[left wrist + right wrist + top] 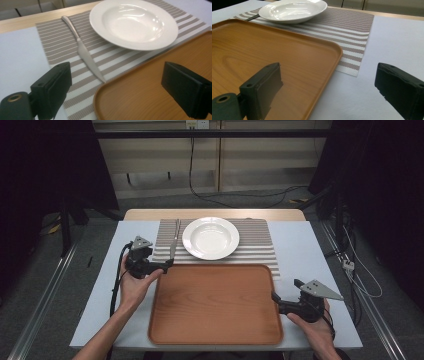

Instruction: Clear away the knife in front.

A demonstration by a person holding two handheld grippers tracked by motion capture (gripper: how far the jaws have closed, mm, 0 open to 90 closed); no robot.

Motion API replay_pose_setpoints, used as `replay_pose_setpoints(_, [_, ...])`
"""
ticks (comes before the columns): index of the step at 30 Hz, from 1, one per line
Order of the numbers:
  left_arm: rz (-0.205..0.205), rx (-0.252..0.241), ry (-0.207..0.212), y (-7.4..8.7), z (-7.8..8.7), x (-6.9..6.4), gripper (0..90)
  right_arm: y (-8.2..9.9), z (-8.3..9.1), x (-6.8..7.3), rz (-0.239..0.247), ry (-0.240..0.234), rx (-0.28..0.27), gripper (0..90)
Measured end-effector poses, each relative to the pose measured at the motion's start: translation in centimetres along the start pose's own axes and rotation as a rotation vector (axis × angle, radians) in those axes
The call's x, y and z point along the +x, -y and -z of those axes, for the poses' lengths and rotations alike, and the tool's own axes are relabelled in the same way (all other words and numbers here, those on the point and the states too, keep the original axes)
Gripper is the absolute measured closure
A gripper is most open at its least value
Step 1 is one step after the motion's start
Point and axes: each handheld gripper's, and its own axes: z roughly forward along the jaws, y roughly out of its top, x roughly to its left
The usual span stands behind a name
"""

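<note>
Fingers (pixel 51 87) of the left gripper (pixel 159 267) are being held wide apart, gripping nothing; the right gripper (pixel 278 301) is likewise being held wide, empty. A wooden tray (pixel 215 305) is being overlapped onto the striped placemat (pixel 260 245). A white plate (pixel 210 237) is being supported there, the knife (pixel 85 53) just beside it, tip touching the tray rim.

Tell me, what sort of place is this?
Probably a lab or recording room staged as a dinner table: a white ceramic soup plate and silver table knife on a striped placemat, with cables on the floor beyond.
</note>
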Motion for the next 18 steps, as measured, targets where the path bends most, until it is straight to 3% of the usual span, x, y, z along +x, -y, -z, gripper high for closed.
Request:
replay_pose_setpoints(1, [0.011,0.000,0.007,-0.3,-0.3,0.0,9.5,0.0,0.0,0.0,0.000,0.000,0.000,6.8])
replay_pose_setpoints(3, [-0.016,0.024,-0.008,-0.9,-0.7,0.0,10.2,0.0,0.0,0.0,-0.002,0.001,0.001,6.8])
replay_pose_setpoints(8, [-0.029,0.024,-0.012,-2.3,-1.6,0.4,10.6,0.0,0.0,0.0,-0.006,0.003,0.003,6.8])
replay_pose_setpoints(14, [-0.015,0.042,-0.009,-3.4,-3.0,1.1,10.7,0.0,0.0,-0.1,-0.005,0.004,0.004,6.8])
replay_pose_setpoints(18, [0.018,0.016,-0.007,-3.9,-3.9,1.9,10.7,0.0,0.0,-0.1,-0.006,0.010,0.006,6.8])
